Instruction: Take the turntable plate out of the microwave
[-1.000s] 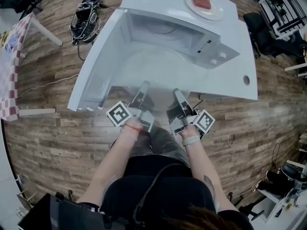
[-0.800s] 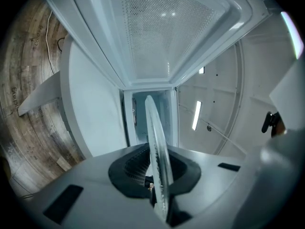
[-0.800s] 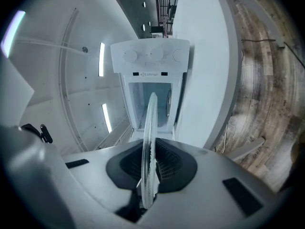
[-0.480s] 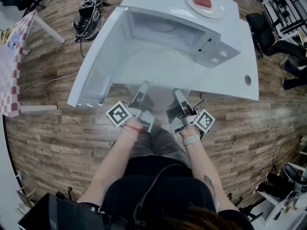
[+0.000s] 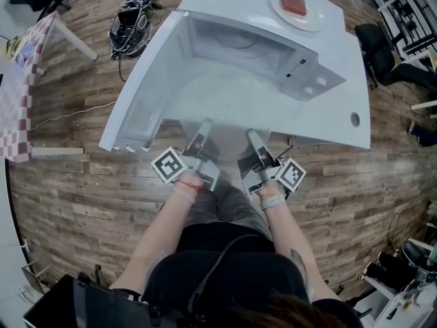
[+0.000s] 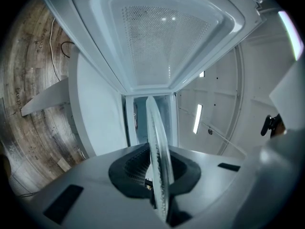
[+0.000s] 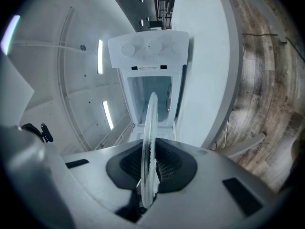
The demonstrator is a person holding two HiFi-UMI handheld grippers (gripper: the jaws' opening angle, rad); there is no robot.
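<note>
The clear glass turntable plate (image 5: 222,101) lies flat in front of the open white microwave (image 5: 300,60), its far part at the cavity mouth. My left gripper (image 5: 205,125) is shut on the plate's near left rim. To its right, my right gripper (image 5: 251,135) is shut on the near right rim. In the left gripper view the plate (image 6: 155,128) runs edge-on between the dark pads of the left gripper (image 6: 156,175). The right gripper view shows the plate (image 7: 151,118) clamped the same way in the right gripper (image 7: 151,171). The microwave door (image 5: 140,87) stands swung open to the left.
The microwave sits on a white table (image 5: 345,108). On its top rests a white dish (image 5: 295,7) with a red block. A checkered table (image 5: 17,94) and a tangle of cables (image 5: 130,19) are on the wooden floor at the left; chairs stand at the right.
</note>
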